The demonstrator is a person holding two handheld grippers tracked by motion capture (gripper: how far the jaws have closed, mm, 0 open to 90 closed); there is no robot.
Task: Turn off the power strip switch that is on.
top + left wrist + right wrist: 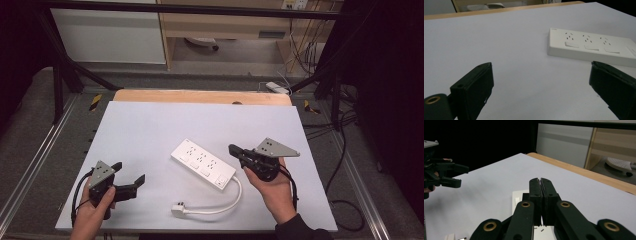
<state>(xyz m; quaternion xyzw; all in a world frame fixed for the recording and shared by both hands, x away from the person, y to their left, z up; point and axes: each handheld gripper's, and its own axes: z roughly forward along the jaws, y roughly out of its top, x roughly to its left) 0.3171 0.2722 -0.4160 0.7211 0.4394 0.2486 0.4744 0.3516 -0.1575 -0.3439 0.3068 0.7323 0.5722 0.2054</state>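
right gripper (234,148) hovers with jaws pressed together, empty, over the end of the power strip (203,163) lying mid-counter (150,125). left gripper (131,181) waits wide open, well apart. risk: poking with closed jaws could skid the strip sideways, dragging its cord (220,207).

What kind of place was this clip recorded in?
Most likely a lab or workshop recording station: a white work table inside a black metal frame, loose cables on the floor behind, and a white power strip laid out.
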